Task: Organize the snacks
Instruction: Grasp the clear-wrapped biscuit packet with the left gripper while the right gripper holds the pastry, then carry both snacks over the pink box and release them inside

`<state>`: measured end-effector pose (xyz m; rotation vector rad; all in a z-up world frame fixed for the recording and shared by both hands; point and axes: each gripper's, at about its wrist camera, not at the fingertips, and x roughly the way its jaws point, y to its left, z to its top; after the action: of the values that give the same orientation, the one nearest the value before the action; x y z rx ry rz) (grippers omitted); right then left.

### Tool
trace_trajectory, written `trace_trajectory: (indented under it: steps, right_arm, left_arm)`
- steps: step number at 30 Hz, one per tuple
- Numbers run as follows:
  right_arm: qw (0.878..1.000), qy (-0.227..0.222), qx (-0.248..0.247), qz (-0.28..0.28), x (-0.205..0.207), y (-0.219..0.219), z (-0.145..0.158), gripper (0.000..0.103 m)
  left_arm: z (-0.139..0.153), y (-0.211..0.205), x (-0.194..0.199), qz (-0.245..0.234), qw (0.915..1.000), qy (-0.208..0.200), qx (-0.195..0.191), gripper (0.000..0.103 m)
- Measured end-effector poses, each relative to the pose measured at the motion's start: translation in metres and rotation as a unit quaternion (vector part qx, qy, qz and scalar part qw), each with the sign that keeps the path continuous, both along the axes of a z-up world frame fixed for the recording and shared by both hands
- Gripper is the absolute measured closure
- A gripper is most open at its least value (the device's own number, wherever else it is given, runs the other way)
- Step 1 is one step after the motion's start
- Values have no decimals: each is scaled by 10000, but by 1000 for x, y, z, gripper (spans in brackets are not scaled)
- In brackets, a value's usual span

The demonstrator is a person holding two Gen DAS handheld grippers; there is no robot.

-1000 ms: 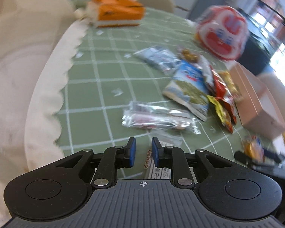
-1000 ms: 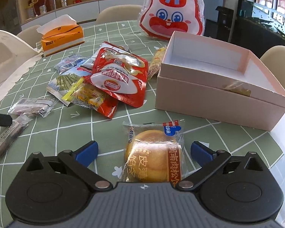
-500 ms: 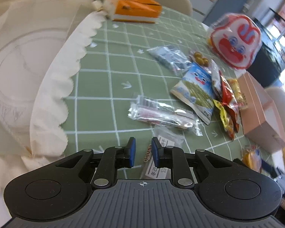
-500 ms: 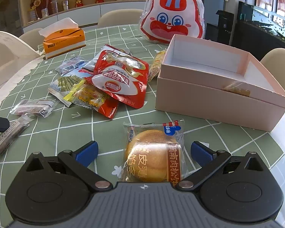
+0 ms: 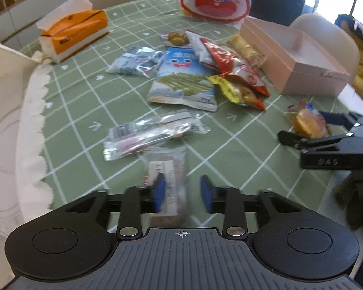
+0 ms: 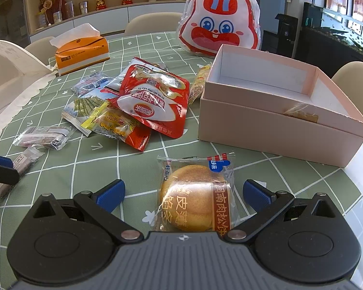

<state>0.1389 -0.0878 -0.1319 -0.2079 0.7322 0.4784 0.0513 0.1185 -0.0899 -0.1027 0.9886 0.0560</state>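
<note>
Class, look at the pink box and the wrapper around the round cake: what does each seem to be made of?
Pink box: probably stiff matte cardboard; flat walls, crisp edges, no shine.
Cake wrapper: thin clear plastic film, glossy; the golden cake shows through, and the sealed ends crinkle and catch light.

We see the open box [image 6: 273,120] on the bench [image 6: 181,142] at right, one packet [image 6: 301,114] inside it. Snack pile [image 6: 142,106] sits just left of the box. Tissue box [image 6: 81,53] far left, rabbit bag [image 6: 220,21] behind the box. Wrapped bun [image 6: 196,200] lies in front of the box, between the right hand-held gripper's [image 6: 182,192] fingers. Left of the pile, two small packets [image 6: 44,137], the nearer one [image 5: 168,183] between the left hand-held gripper's [image 5: 182,194] opening fingers.
</note>
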Motion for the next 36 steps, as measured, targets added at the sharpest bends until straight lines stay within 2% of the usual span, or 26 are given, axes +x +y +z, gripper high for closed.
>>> trace_trajectory:
  steps: [2, 6, 10, 13, 16, 21, 23, 26, 27, 28, 29, 30, 31, 32, 33, 34, 36]
  right_arm:
    - [10000, 1, 1, 1, 0, 0, 0, 0]
    - [10000, 0, 2, 2, 0, 0, 0, 0]
    - [10000, 0, 1, 3, 0, 0, 0, 0]
    - [10000, 1, 1, 6, 0, 0, 0, 0]
    - [10000, 3, 5, 6, 0, 0, 0, 0]
    - [10000, 24, 15, 54, -1, -1, 1, 0]
    - [9999, 37, -7, 117, -1, -1, 1, 0]
    - [9995, 142, -55, 274, 2, -3, 3, 0]
    - [9993, 192, -53, 308, 3, -4, 5, 0]
    - [9993, 217, -53, 286, 4, -5, 7, 4]
    - [9994, 249, -22, 242, 4, -7, 9, 12]
    - [9993, 302, 56, 213, 3, -11, 12, 16]
    - [9990, 368, 143, 205, 3, -14, 15, 24]
    - [9986, 434, 210, 200, 3, -17, 17, 37]
    - [9986, 461, 203, 161, 2, -19, 20, 44]
    - [9984, 508, 169, 165, 2, -21, 22, 48]
    - [9983, 542, 97, 189, -2, -25, 30, 48]
  left_arm:
    - [-1, -1, 2, -27, 9999, -16, -110, 51]
    - [1, 2, 0, 107, 9996, -102, -235, 52]
    - [0, 8, -8, 295, 9994, -105, 129, 54]
    - [-7, 11, -10, 319, 9994, 57, 94, 54]
    - [-10, 7, -8, 230, 9997, -6, 113, 48]
    - [-13, 10, -5, 257, 9990, -228, -271, 27]
    - [-14, 9, -5, 236, 9987, -307, -331, 25]
    - [-15, 8, -9, 201, 9986, -399, -296, 26]
    - [-15, 7, -11, 265, 9983, -457, -238, 34]
    - [-15, 7, -13, 351, 9981, -492, -153, 40]
    - [-15, 5, -15, 479, 9976, -502, 27, 54]
    - [-15, 3, -16, 549, 9972, -471, 172, 58]
    - [-14, 2, -17, 556, 9974, -418, 182, 58]
    - [-13, 2, -17, 568, 9975, -378, 155, 59]
    - [-13, 2, -18, 598, 9975, -362, 124, 61]
    - [-12, 2, -19, 631, 9973, -368, 109, 62]
    - [-11, -1, -24, 671, 9970, -372, 76, 63]
